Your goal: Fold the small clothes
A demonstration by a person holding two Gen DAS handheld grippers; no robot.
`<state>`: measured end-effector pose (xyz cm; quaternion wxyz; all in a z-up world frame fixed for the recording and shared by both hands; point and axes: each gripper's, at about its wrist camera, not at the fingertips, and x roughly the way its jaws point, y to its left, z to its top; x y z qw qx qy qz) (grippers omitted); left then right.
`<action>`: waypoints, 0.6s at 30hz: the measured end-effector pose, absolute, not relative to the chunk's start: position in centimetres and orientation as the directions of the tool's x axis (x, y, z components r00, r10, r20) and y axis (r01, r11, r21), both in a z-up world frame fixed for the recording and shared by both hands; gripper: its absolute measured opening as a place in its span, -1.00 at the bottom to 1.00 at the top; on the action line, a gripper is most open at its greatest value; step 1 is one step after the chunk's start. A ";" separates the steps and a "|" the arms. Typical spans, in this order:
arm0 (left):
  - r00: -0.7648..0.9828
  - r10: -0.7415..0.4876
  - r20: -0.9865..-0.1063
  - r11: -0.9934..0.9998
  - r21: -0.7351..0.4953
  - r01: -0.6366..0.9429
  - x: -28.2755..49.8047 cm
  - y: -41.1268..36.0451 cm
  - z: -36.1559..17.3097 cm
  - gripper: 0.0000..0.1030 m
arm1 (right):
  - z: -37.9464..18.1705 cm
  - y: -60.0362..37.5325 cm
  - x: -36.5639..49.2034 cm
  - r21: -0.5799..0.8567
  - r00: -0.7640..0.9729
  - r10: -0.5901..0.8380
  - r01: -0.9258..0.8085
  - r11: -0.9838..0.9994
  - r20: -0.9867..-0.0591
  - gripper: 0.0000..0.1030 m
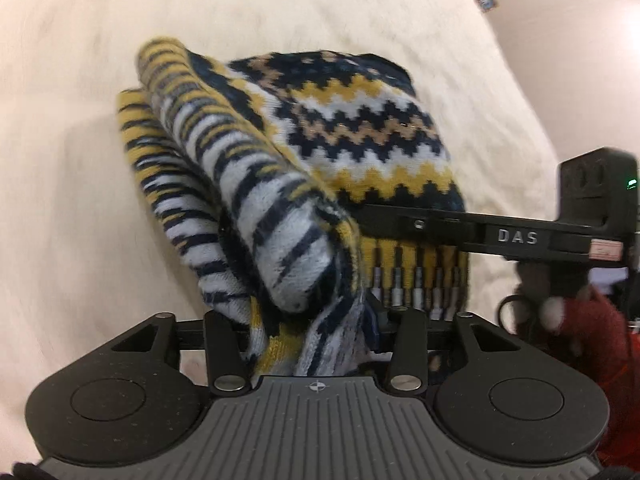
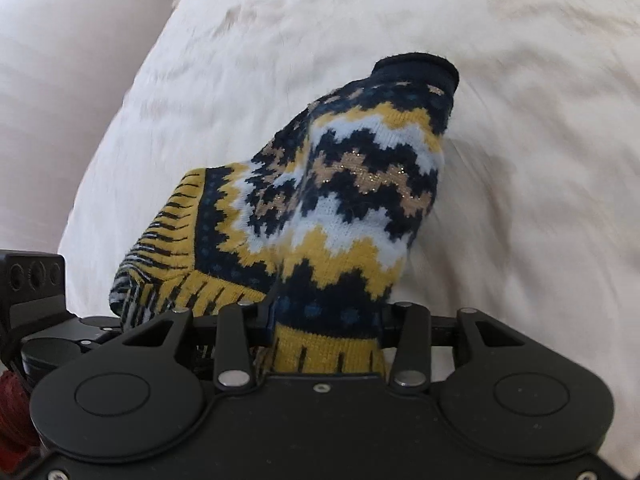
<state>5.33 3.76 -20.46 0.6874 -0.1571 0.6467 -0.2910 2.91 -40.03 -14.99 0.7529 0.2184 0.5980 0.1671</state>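
A small knitted sweater (image 1: 360,128) with navy, yellow, white and tan zigzag bands hangs bunched over a cream bed cover (image 1: 80,160). My left gripper (image 1: 312,332) is shut on its striped hem, and the cloth hides the fingertips. The right gripper's body (image 1: 500,236) crosses at the right, against the sweater's ribbed edge. In the right wrist view the same sweater (image 2: 360,184) rises in front of the camera, its navy collar uppermost. My right gripper (image 2: 324,340) is shut on the yellow ribbed hem. The left gripper's body (image 2: 36,280) shows at the left edge.
The cream cover (image 2: 520,160) fills both views. A pale floor or wall (image 1: 580,60) lies beyond the bed's edge at the right of the left wrist view. A hand in a red glove (image 1: 592,320) holds the right gripper's handle.
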 end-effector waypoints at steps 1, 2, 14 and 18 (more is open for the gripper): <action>0.016 -0.558 -0.830 0.819 -0.547 0.174 4.1 3.4 -21.0 -0.05 | -15.2 -40.4 1.8 0.506 0.208 0.495 0.001 0.863 -0.844 0.06; 0.045 -0.504 -0.862 0.857 -0.493 0.148 3.2 3.2 -21.5 -0.04 | -15.6 -40.7 0.9 0.464 0.188 0.457 -0.003 0.886 -0.870 0.16; 0.310 -0.207 -0.928 0.978 -0.202 0.049 -2.5 2.4 -18.2 0.11 | -12.0 -38.3 -4.6 0.082 0.271 0.144 -0.226 0.971 -0.952 0.77; 0.433 -0.153 -0.888 0.987 -0.154 0.033 -3.4 2.7 -14.3 0.21 | -9.4 -36.8 -5.4 0.065 0.341 0.146 -0.238 0.969 -0.929 0.89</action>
